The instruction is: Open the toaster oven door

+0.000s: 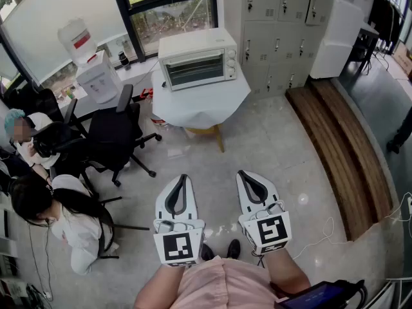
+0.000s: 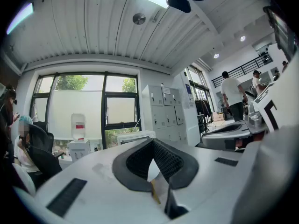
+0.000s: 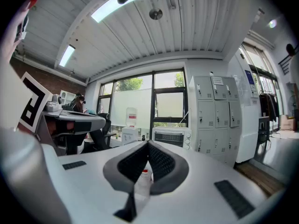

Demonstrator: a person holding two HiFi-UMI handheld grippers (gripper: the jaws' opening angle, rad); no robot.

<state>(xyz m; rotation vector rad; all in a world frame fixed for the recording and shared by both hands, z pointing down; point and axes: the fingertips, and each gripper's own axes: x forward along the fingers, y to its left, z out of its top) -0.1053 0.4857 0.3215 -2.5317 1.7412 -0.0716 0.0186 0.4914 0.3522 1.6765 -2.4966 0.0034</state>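
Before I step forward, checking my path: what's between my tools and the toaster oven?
Head view: bare floor, then the cloth-covered table under the toaster oven.

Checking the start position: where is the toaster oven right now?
The toaster oven sits top centre of the head view on a white-covered table, water dispenser to its left, grey lockers to its right.

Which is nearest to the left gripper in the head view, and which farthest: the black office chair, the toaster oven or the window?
From the left gripper:
1. black office chair, ahead to the left.
2. toaster oven, straight ahead, farther off.
3. window, behind the oven.
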